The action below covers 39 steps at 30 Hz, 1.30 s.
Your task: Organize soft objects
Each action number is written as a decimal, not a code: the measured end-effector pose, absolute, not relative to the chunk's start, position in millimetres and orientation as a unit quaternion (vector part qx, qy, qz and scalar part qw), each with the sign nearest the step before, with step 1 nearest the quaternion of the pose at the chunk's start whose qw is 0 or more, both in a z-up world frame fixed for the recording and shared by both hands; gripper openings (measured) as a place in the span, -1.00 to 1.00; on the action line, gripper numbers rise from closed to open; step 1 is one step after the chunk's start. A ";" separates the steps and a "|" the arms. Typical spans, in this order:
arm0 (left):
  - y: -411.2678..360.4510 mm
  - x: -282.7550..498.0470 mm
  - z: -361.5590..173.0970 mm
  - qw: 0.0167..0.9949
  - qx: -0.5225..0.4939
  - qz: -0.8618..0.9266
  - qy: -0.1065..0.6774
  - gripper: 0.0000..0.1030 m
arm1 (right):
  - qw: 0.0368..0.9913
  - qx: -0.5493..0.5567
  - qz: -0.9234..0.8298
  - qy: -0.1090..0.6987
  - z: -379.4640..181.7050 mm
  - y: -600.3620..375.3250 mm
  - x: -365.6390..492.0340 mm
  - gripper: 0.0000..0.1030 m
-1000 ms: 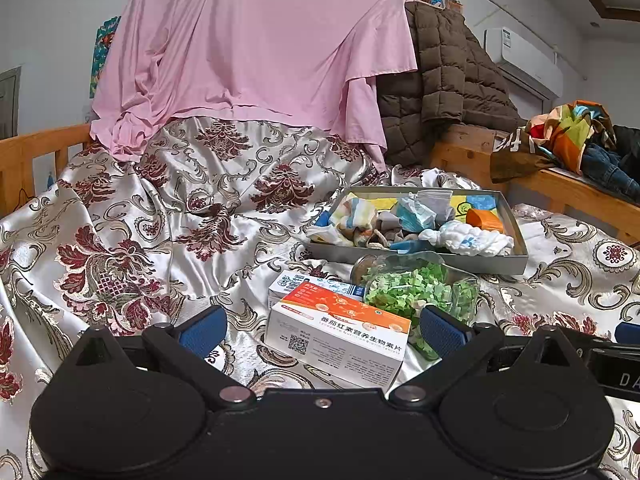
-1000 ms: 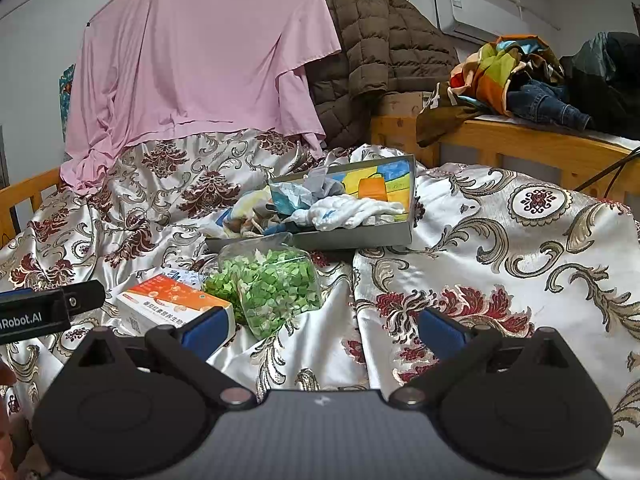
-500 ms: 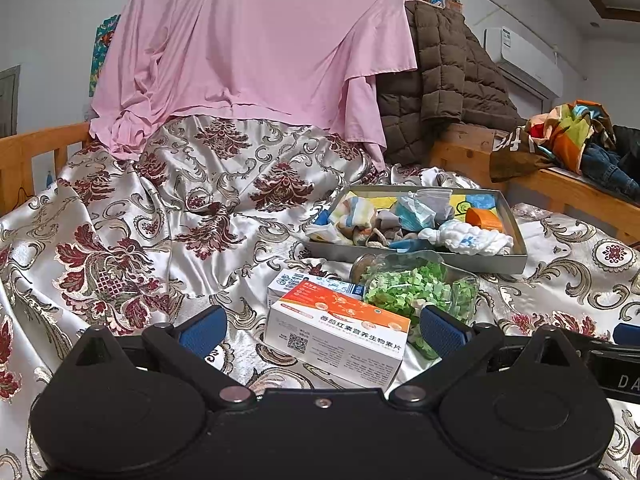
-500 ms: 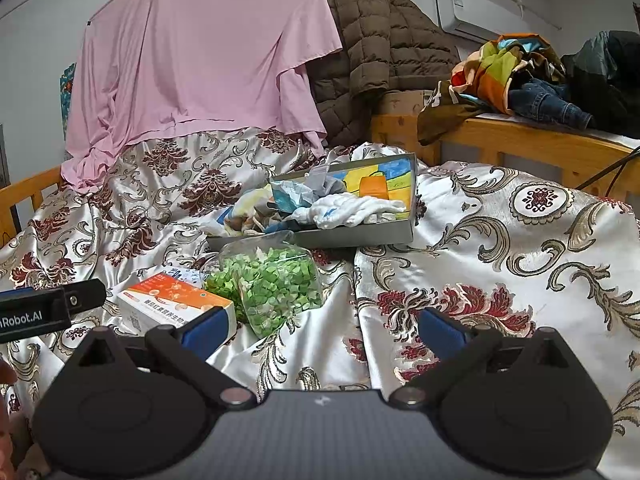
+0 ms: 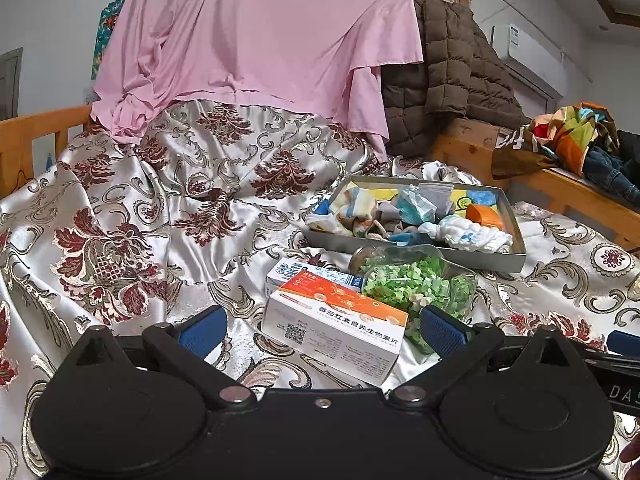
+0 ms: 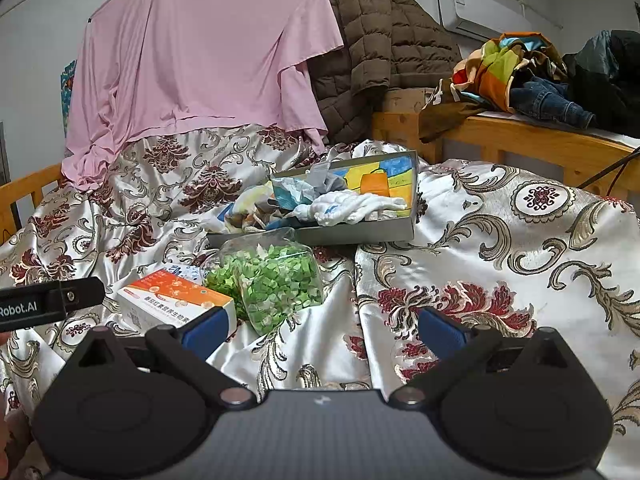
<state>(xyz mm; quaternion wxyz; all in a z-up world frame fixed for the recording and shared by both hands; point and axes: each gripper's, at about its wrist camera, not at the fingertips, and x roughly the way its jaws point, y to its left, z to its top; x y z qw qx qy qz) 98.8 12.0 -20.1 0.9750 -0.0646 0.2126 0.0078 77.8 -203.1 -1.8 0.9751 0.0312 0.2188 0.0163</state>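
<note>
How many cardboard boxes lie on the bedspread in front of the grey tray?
2. The orange-and-white box lies nearest the camera; a blue-and-white box sits right behind it, mostly hidden. More could be concealed under the bag of green pieces.

Bedspread (image 5: 168,216): silvery satin, dark red floral medallions, gold-tan scrolls. Hanging sheet (image 5: 256,48): plain pale pink. Quilted jacket (image 5: 444,92): brown. Bed frame (image 6: 516,136): orange-toned wood. Tray (image 5: 516,258): grey walls; inside panels yellow, blue, orange. Rolled cloth (image 5: 472,236) in tray: white with small blue marks. Bag (image 6: 276,284): clear, filled with light and dark green bits. Box (image 5: 336,328): white with orange top, black code square. Left claw (image 5: 320,326) and right claw (image 6: 318,330): black bodies, blue pads.
</note>
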 end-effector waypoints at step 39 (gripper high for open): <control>10.6 99.5 -19.9 0.975 -0.057 -0.006 0.216 0.98 | 0.974 0.029 0.018 0.222 -4.0 -200.6 77.8 1.00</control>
